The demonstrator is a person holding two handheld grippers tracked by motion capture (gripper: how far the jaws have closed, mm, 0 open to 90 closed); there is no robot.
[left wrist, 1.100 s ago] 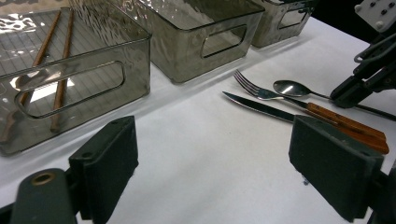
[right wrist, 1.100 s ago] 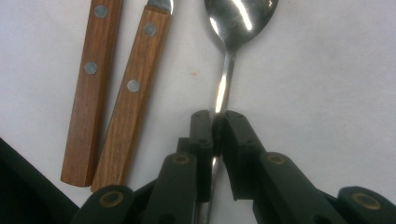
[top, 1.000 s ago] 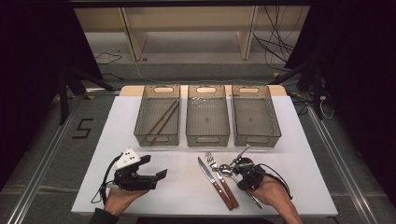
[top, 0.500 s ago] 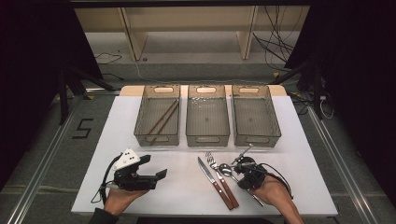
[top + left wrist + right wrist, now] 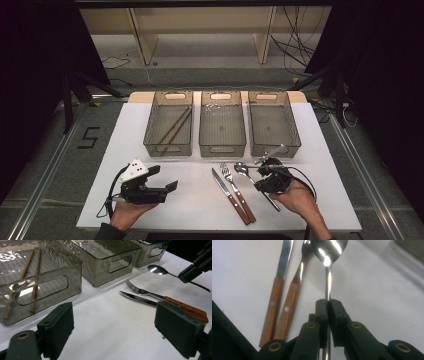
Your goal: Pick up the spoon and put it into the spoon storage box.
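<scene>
White tabletop (image 5: pixel 200 200) from the high view: three smoky plastic bins stand in a row at the far side. The left bin (image 5: pixel 168 124) already holds a pair of chopsticks (image 5: pixel 175 125); the middle bin (image 5: pixel 222 124) and the right bin (image 5: pixel 273 122) look empty. Near me lie a knife (image 5: pixel 230 195), a fork (image 5: pixel 237 190) and a spoon (image 5: pixel 250 177), side by side.

Through my left gripper (image 5: pixel 117 332) view, the jaws stand wide apart over bare tabletop, holding nothing, with the cutlery off to one side.

Through my right gripper (image 5: pixel 328 310) view, the jaws are clamped on the spoon's thin stem, just below the bowl.

I judge sorting has barely begun: chopsticks are binned, three pieces are left.
</scene>
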